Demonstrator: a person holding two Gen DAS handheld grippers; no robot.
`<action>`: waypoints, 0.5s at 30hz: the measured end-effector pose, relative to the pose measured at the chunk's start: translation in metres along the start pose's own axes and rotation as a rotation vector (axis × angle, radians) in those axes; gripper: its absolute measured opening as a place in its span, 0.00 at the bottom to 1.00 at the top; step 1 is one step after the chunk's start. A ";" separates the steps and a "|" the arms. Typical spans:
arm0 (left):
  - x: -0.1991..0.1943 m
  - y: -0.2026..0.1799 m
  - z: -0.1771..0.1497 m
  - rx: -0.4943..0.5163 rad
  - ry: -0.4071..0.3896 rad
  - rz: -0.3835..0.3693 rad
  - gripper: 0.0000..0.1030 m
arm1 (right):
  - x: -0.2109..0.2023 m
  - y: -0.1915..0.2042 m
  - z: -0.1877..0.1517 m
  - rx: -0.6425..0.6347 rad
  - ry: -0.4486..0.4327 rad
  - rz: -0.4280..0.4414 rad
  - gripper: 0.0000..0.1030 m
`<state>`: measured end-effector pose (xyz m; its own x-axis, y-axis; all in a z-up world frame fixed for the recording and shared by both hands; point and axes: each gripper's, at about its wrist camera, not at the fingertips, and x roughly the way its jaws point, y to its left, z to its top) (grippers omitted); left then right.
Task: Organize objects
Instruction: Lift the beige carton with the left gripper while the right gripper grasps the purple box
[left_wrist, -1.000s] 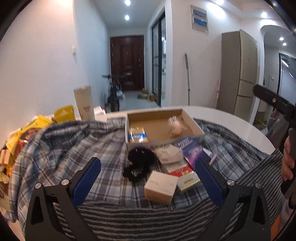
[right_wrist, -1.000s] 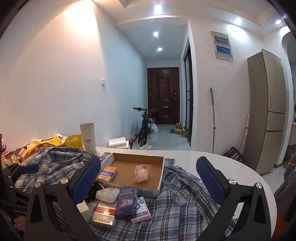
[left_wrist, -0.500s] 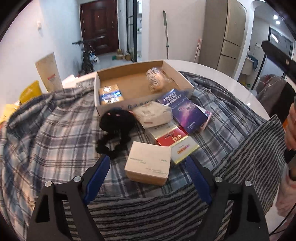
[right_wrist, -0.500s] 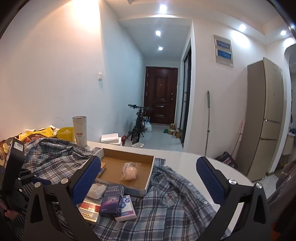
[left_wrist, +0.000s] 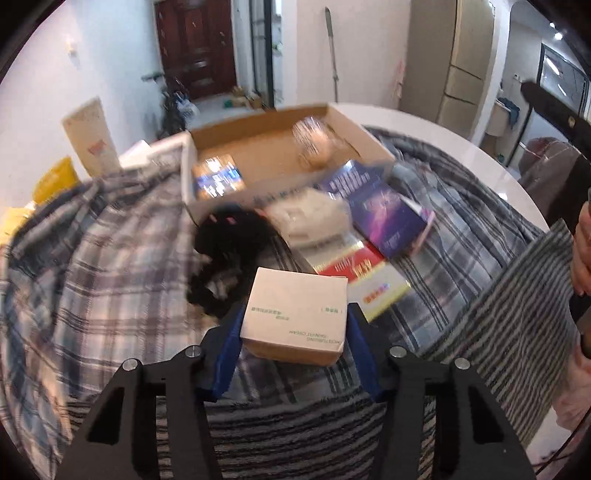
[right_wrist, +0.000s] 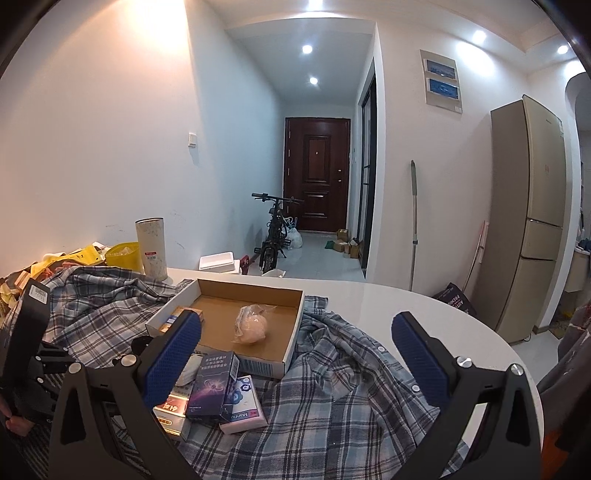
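My left gripper (left_wrist: 293, 332) is shut on a small beige box (left_wrist: 295, 314) that lies on the plaid cloth; the blue pads press both its sides. Behind it lie a black fuzzy item (left_wrist: 229, 240), a white packet (left_wrist: 314, 218), a red-and-gold carton (left_wrist: 354, 273) and a purple box (left_wrist: 384, 218). An open cardboard tray (left_wrist: 258, 147) holds a blue-orange pack (left_wrist: 218, 181) and a bagged round item (left_wrist: 314, 144). My right gripper (right_wrist: 295, 350) is open and empty, held above the tray (right_wrist: 291, 343) and the purple box (right_wrist: 214, 387).
A plaid shirt (right_wrist: 351, 398) and a striped cloth (left_wrist: 517, 332) cover the round white table (right_wrist: 406, 302). A tall paper cylinder (right_wrist: 151, 247) and yellow bags (right_wrist: 122, 254) stand at the left. A pink-white pack (right_wrist: 245, 406) lies beside the purple box. A fridge (right_wrist: 532, 221) stands at the right.
My left gripper moved forward and down to the beige box and closed on it. My right gripper stayed open and drifted a little, with the scene nearly unchanged.
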<state>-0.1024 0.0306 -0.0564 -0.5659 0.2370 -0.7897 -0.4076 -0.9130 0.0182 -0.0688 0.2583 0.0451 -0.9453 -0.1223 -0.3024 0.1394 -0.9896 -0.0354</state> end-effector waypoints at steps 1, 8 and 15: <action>-0.007 0.000 0.003 0.002 -0.029 0.016 0.54 | 0.001 0.000 0.000 -0.002 0.003 0.002 1.00; -0.065 0.003 0.029 -0.052 -0.298 0.084 0.54 | -0.006 0.003 0.012 -0.034 -0.014 -0.011 1.00; -0.081 0.011 0.037 -0.096 -0.493 0.135 0.54 | -0.003 0.021 0.028 -0.069 -0.018 0.009 1.00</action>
<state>-0.0876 0.0135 0.0308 -0.8889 0.2222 -0.4006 -0.2530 -0.9671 0.0250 -0.0715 0.2361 0.0716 -0.9490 -0.1332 -0.2857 0.1674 -0.9810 -0.0986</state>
